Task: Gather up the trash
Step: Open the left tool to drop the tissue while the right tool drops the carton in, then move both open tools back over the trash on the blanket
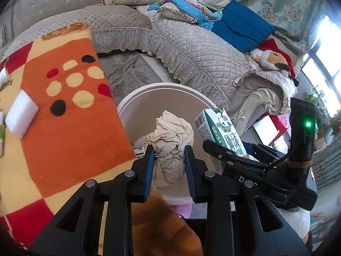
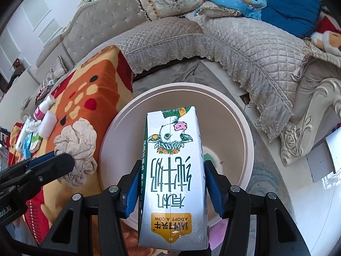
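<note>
My left gripper point(image 1: 168, 151) is shut on a crumpled beige tissue point(image 1: 172, 143) and holds it over the near rim of a white round bin point(image 1: 149, 93). My right gripper point(image 2: 172, 170) is shut on a white and green milk carton point(image 2: 172, 175), upside down, over the same bin point(image 2: 245, 128). In the left wrist view the carton point(image 1: 221, 130) and right gripper point(image 1: 234, 155) sit just right of the tissue. In the right wrist view the tissue point(image 2: 78, 147) and left gripper point(image 2: 53, 162) are at the left, over the bin's edge. A small carton point(image 1: 139, 149) lies inside the bin.
A table with an orange patterned cloth point(image 1: 64, 106) stands left of the bin, with a white sponge point(image 1: 21, 116) and bottles point(image 2: 42, 108) on it. A quilted grey sofa point(image 2: 245, 42) with cushions and a plush toy point(image 1: 275, 57) curves behind. Rug on the floor.
</note>
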Tool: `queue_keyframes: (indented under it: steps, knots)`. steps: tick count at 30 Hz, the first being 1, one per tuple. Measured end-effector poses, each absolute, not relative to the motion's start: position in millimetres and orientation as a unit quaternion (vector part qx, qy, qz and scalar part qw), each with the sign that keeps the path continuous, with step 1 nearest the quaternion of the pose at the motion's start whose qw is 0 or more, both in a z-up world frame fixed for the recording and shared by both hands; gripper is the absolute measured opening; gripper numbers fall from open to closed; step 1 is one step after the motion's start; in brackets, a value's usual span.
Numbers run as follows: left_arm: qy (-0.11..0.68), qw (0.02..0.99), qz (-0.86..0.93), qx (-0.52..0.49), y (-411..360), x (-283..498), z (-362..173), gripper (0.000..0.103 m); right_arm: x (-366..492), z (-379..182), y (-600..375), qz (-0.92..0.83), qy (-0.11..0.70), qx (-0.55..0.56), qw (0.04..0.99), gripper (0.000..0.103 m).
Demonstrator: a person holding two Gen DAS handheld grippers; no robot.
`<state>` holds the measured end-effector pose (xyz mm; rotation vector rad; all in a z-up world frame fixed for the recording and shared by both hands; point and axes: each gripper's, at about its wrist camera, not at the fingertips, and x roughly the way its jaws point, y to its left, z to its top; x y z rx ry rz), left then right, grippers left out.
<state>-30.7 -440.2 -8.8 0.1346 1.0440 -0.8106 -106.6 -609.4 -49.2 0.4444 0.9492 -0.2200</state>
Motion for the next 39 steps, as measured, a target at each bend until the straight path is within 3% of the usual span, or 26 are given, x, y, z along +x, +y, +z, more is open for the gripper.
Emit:
queue_keyframes:
  steps: [5, 9, 25, 39]
  knots:
    - [0.488, 0.786, -0.374, 0.063, -439.6, -28.6, -10.8, 0.039, -107.4, -50.3, -612.7, -0.112, 0.449, 0.219, 0.859, 0.060]
    - [0.489, 0.786, -0.373, 0.060, -437.1, -28.0, -11.2, 0.041, -111.2, -49.2, -614.4, -0.114, 0.446, 0.223, 0.859, 0.063]
    - [0.484, 0.797, -0.358, 0.052, -413.8, -26.8, -7.8, 0.042, -111.8, -38.4, -587.4, -0.092, 0.451, 0.203, 0.865, 0.063]
    - [0.488, 0.825, -0.284, 0.021, -318.9, 8.5, -15.9, 0.041, -92.9, -19.6, -537.2, -0.044, 0.448, 0.176, 0.876, 0.064]
